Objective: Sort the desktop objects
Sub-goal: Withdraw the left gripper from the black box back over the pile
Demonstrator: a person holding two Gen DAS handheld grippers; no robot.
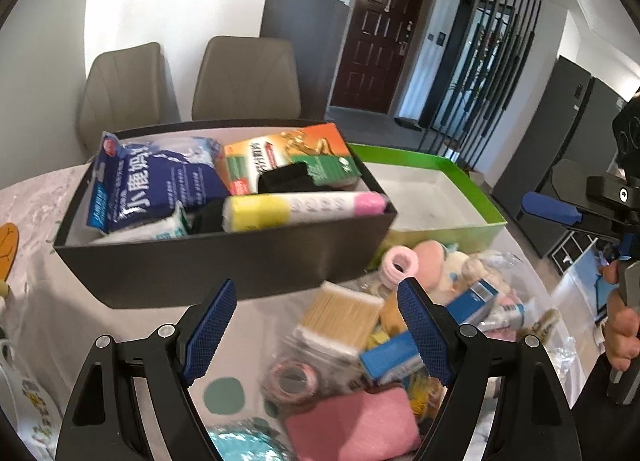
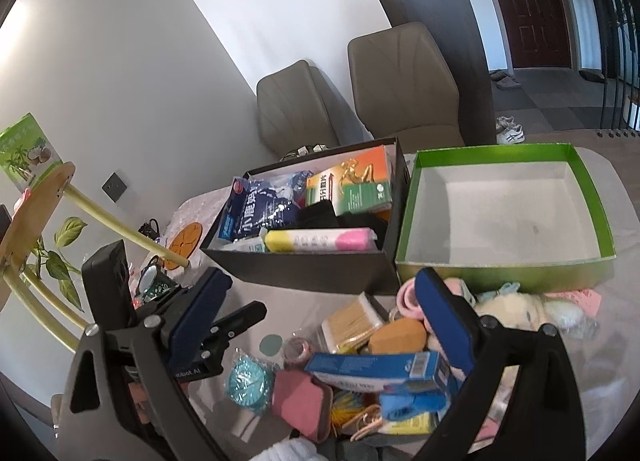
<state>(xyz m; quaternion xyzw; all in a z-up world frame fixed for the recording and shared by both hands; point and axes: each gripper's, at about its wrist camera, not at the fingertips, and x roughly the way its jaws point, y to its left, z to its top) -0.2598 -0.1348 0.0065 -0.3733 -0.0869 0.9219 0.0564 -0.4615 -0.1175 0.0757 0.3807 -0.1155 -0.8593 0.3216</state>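
At the left, the black box (image 2: 312,261) stood already packed, with the empty green box (image 2: 504,261) touching its right side at the far part of the surface (image 1: 132,325). The unsorted pile (image 2: 360,365) lay near, below both tongs: the left tongs (image 1: 320,337) hung released and empty over the cotton swab pack (image 1: 340,313). The right tongs (image 2: 320,325), also released and empty, framed the blue carton (image 2: 376,371), whose long axis ran left to right across their gap, so the right hand looked nearer to it.
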